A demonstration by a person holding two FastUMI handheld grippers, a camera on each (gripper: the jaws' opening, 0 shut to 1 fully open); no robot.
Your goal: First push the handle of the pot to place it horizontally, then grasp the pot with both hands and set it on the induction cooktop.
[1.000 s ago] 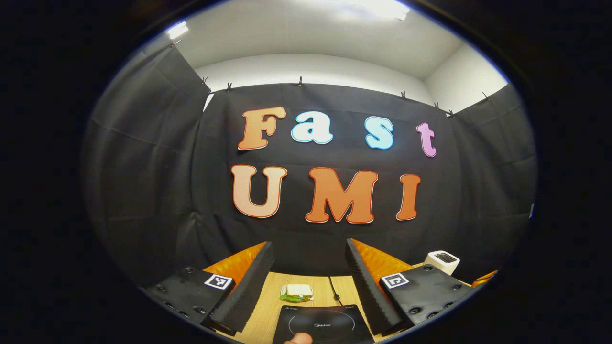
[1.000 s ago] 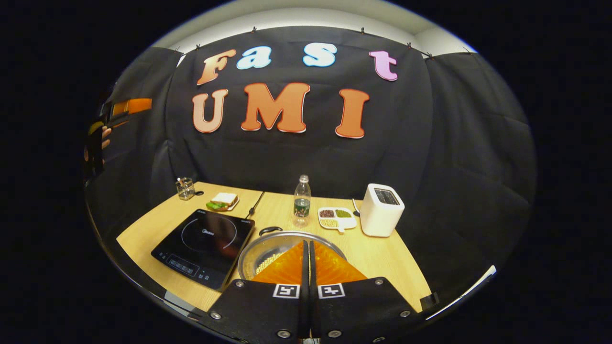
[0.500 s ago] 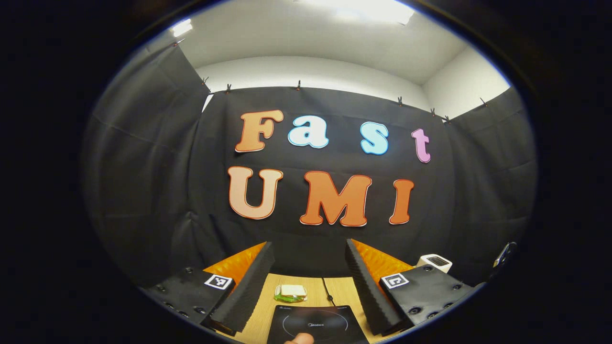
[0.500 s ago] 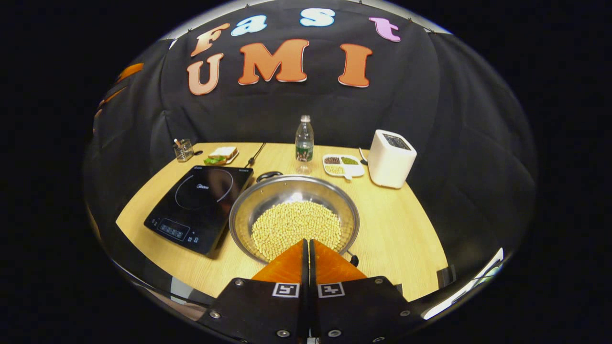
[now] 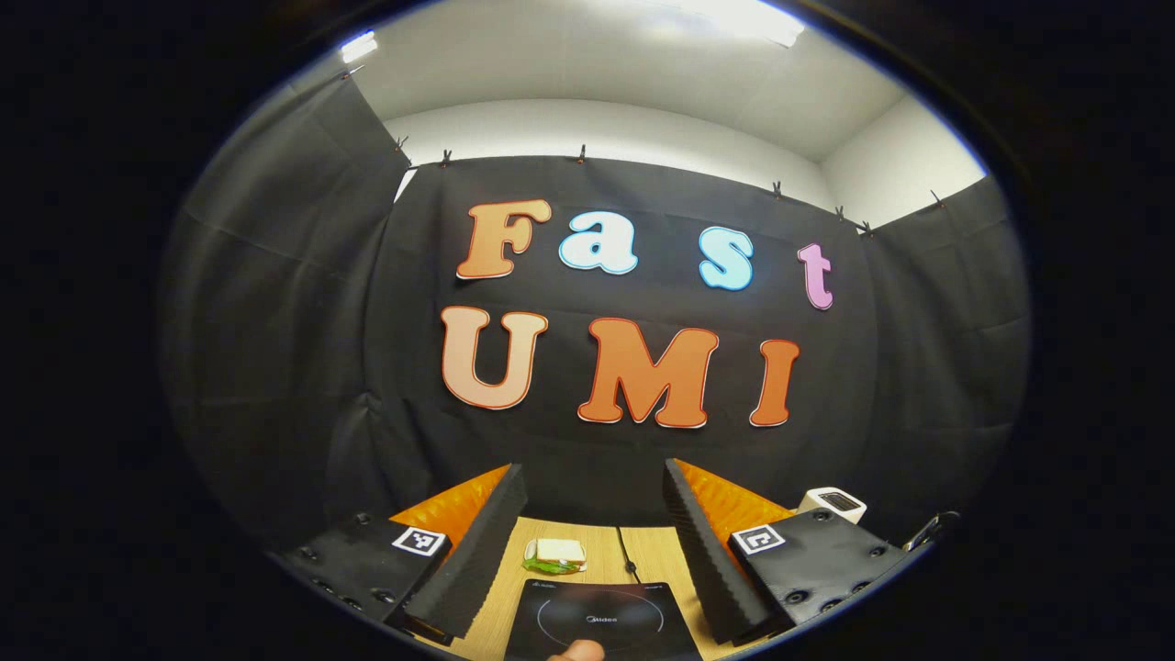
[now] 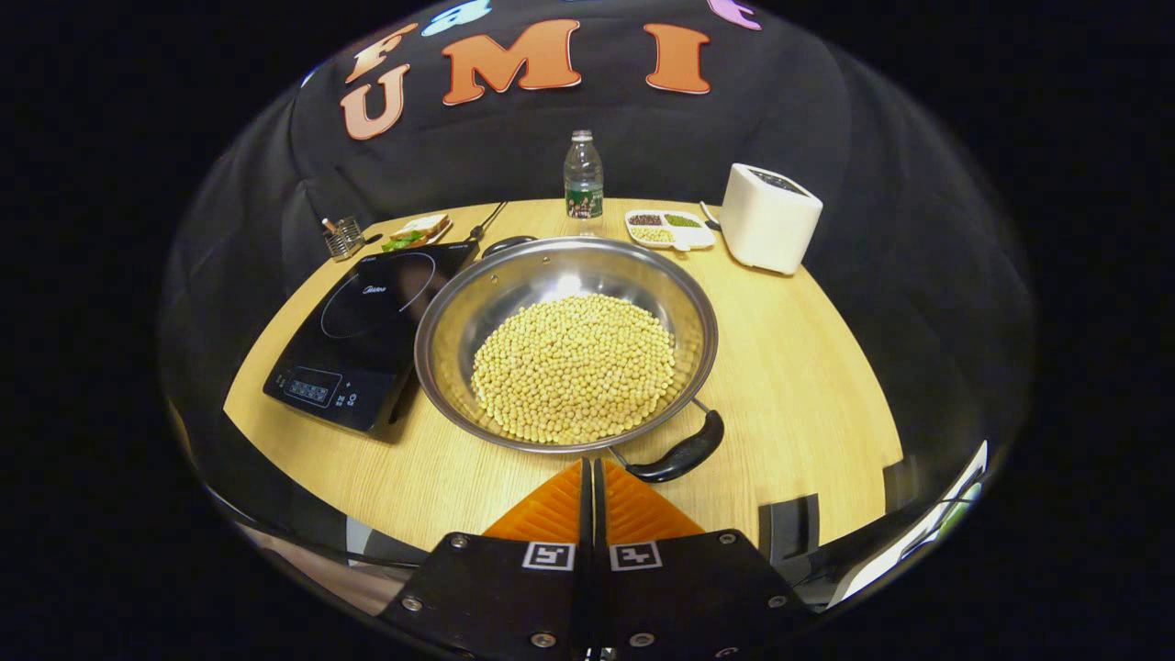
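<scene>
Now that the right gripper (image 6: pixel 592 473), fingers pressed together on nothing, has tipped down toward the table (image 6: pixel 808 367), the pot (image 6: pixel 566 341) of beans lies at 12 o'clock, its near handle (image 6: pixel 679 455) at 1 o'clock, ready for the push. The induction cooktop (image 6: pixel 363 330) sits at 10 o'clock, touching the pot. The left gripper (image 5: pixel 592 523) hangs wide apart, unmoved.

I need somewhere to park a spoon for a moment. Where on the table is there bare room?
Bare wood lies right of the pot, in front of the toaster, and along the table's near edge before the cooktop. The back edge is crowded: bottle, divided dish, sandwich, small holder.
</scene>
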